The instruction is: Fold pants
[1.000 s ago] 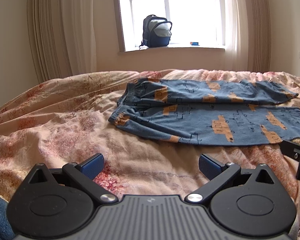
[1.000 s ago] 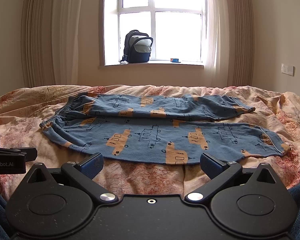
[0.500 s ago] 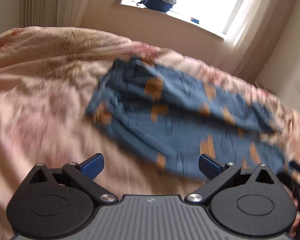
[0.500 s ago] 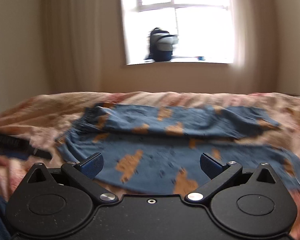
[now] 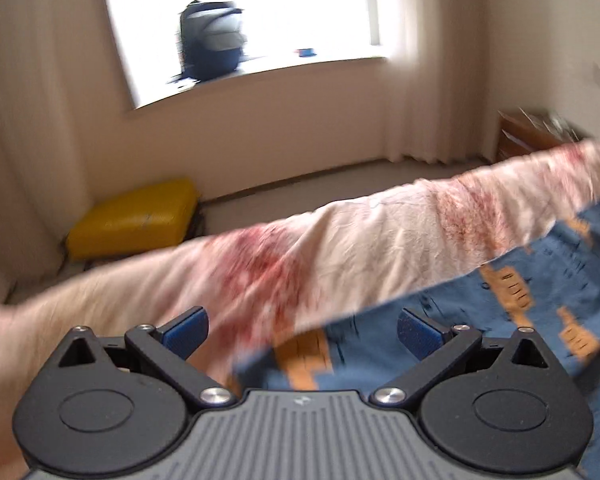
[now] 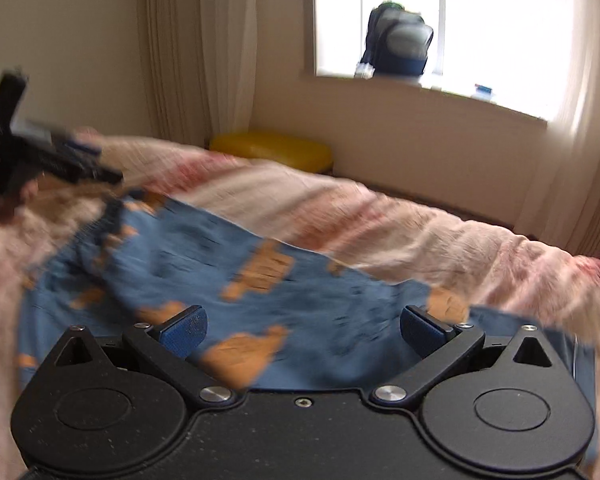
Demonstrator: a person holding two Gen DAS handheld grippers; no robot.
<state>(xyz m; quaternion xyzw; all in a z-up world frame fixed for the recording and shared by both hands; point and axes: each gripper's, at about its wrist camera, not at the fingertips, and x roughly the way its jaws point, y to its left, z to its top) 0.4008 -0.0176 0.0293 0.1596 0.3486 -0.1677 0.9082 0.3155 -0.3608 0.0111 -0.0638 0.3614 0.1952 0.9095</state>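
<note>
The pants [image 6: 228,276] lay flat on the bed [image 6: 440,240], blue with orange prints, not yet folded. Both views were blurred, so fine detail was lost.

The right claw [image 6: 302,330] was released, its jaws spread wide with nothing between them, and it hung just above the near part of the cloth. From it the pants ran forward and to the left, with the gathered waistband end at the far left and a leg edge trailing off to the right. So the long axis lay across this claw's line of sight, left to right, and slightly away on the left.

The left claw [image 5: 302,330] was likewise released and empty. It sat at the edge of the pants [image 5: 500,320]: the cloth spread out to its right and under its right finger, while bare bed [image 5: 260,268] lay under the left one. In the right view the left claw [image 6: 60,156] showed near the waistband end.

The left hand therefore seemed the nearer to the waistband and the right to the legs; a grasp on the far edge by each looked like the likely next need.
</note>
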